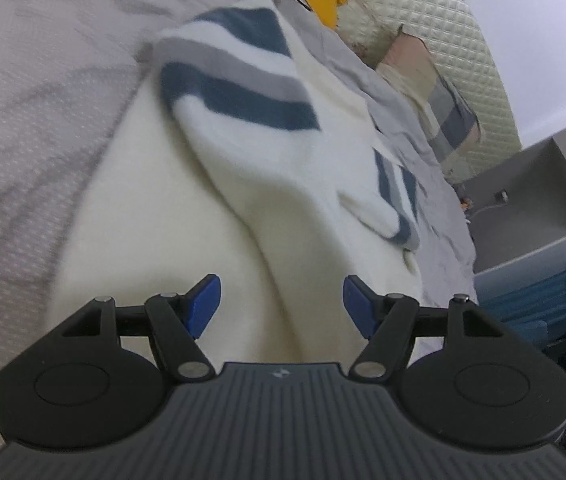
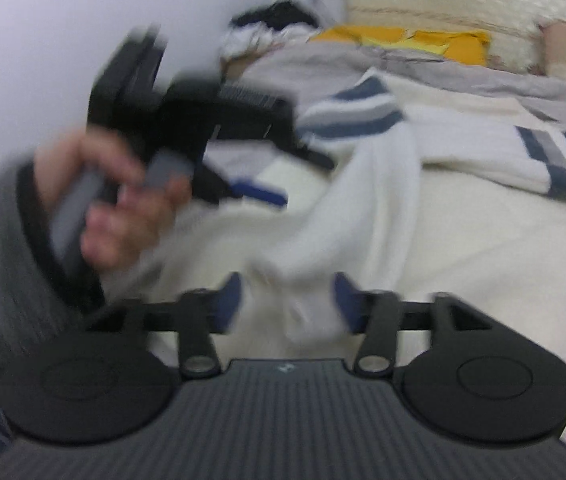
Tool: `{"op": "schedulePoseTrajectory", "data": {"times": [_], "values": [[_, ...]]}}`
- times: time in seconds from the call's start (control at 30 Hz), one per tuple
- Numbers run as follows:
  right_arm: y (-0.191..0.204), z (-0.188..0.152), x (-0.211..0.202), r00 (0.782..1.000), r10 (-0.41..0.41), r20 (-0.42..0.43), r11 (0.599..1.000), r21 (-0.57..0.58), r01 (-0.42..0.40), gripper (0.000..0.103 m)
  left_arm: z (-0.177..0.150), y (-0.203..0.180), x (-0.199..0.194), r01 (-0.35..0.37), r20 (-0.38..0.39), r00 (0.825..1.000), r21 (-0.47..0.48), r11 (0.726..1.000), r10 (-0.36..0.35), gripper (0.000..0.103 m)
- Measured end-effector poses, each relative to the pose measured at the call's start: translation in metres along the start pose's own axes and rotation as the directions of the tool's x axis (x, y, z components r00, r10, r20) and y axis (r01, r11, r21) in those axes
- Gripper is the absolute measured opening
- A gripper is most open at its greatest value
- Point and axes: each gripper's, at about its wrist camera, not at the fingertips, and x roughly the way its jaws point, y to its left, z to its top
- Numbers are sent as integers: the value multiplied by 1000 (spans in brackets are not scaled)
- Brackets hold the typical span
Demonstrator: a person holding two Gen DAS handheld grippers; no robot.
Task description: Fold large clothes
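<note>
A large cream sweater (image 1: 187,216) lies spread on the bed. One sleeve with blue and grey stripes (image 1: 235,80) is folded across its body, and a second striped cuff (image 1: 395,196) lies further right. My left gripper (image 1: 281,292) hovers open over the cream body with nothing between its blue pads. In the right wrist view the same sweater (image 2: 463,232) fills the bed, and a bunched white fold of it lies between the spread jaws of my right gripper (image 2: 287,288). The picture is blurred and shows no pinch. A hand (image 2: 115,208) holds the left tool at the left.
A grey bedsheet (image 1: 23,100) surrounds the sweater. A yellow cloth (image 2: 443,42) and a cream quilted headboard (image 1: 443,20) are at the bed's far end, with a checked pillow (image 1: 443,116). A grey cabinet (image 1: 531,200) stands beside the bed. Dark and white clothes (image 2: 271,28) are piled beyond.
</note>
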Motion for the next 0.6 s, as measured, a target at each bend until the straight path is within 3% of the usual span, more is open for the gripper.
{"op": "schedulePoseTrajectory", "data": {"times": [0.1,0.2,0.4,0.5,0.6], "values": [[-25,5,-12,997,31,65,991,128,-39,67,-2,-3,3,25,-7,1000,10,1000,-25,73],[-51,4,-20,994,10,113,961,275,-41,67,-2,-5,5,50,-6,999,3,999,-50,73],[-86,-12,12,998,-60,-2,859,510,52,67,-7,-8,20,88,-27,996,11,996,-88,74],[-88,-15,30,999,-44,-23,832,553,49,56,-10,-11,33,120,-44,992,5,993,-120,73],[-86,-15,38,1000,-21,8,824,567,13,50,-11,-13,46,97,-41,995,24,995,-96,72]]}}
